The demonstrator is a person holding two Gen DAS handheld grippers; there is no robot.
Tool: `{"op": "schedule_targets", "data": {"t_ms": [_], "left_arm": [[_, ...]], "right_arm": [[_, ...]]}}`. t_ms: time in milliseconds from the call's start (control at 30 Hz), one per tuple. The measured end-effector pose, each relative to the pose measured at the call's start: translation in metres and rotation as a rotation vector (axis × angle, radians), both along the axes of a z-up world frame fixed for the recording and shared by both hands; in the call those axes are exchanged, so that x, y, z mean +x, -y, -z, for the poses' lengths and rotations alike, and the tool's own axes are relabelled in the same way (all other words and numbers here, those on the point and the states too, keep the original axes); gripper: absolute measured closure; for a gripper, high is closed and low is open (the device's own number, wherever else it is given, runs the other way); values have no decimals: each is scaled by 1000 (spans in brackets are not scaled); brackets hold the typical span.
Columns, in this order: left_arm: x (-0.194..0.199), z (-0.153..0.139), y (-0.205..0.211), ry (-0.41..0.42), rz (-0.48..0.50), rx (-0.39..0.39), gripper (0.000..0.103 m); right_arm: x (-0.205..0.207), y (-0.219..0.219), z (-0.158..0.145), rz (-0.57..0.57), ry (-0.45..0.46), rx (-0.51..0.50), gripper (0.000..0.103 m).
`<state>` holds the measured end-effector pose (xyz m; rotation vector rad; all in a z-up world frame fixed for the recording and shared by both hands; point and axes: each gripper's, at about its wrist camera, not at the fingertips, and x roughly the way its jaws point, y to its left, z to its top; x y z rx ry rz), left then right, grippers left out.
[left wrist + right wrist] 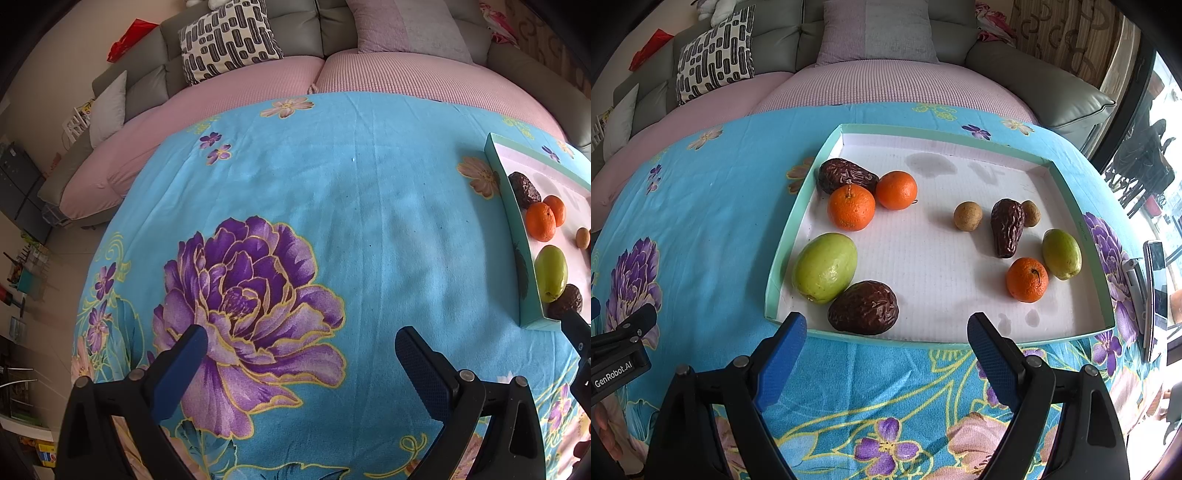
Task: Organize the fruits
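Note:
A shallow white tray with a teal rim [827,146] lies on the floral blue cloth. On its left side sit a large green fruit [824,267], two oranges [851,207] [896,190] and two dark wrinkled dates [863,307] [846,175]. On its right side sit a third date [1007,228], two small brown longans [967,216] [1030,213], an orange [1027,279] and a smaller green fruit [1061,254]. My right gripper [886,332] is open and empty just before the tray's near rim. My left gripper [301,345] is open and empty over the cloth, left of the tray [511,206].
A pink-covered sofa [886,85] with a patterned cushion [714,55] runs behind the table. A phone-like device [1154,291] lies at the table's right edge. A window [1160,155] is at the right. The left gripper's body [617,350] shows in the right wrist view.

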<state>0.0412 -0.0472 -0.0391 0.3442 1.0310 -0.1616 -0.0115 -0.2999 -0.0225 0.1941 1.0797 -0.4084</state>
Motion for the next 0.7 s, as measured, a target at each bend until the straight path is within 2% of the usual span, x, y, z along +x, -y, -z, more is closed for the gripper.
{"op": "schedule_targets", "data": {"t_ms": [700], "left_arm": [[0, 0, 0, 0, 1, 0, 0]], "right_arm": [[0, 0, 1, -2, -3, 0, 14]]}}
